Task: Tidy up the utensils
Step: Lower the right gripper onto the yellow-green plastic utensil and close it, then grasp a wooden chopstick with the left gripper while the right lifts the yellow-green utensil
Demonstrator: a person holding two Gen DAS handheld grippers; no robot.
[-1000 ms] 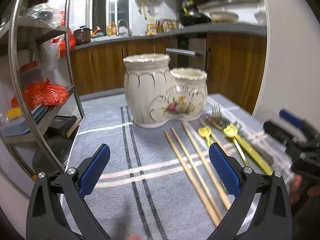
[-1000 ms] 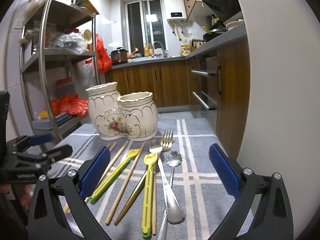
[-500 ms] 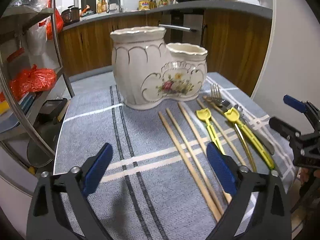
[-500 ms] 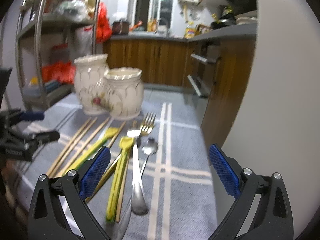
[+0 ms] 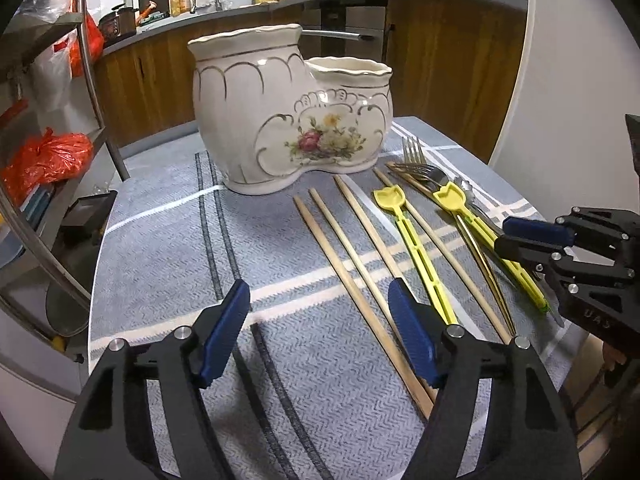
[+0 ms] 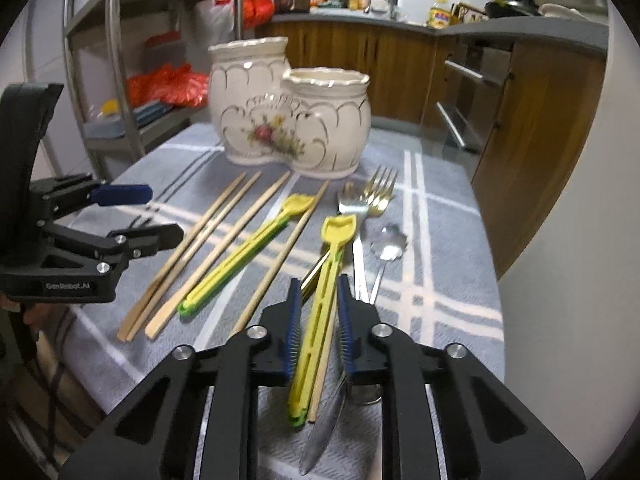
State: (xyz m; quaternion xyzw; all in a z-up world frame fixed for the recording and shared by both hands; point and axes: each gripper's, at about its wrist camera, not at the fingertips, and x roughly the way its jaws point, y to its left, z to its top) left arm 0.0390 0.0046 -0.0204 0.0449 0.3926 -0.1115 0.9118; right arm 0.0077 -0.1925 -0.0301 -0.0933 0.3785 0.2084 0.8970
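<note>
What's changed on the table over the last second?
The right hand-held gripper came down and its jaws have just been closing around the right yellow utensil. The left hand-held gripper narrowed too, holding nothing. The ceramic holder and chopsticks stayed put.

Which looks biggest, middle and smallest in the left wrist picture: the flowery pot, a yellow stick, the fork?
1. Flowery pot, clearly biggest.
2. Yellow stick, long and thin.
3. Fork, though it's farther away and partly hidden, so unsure.
</note>
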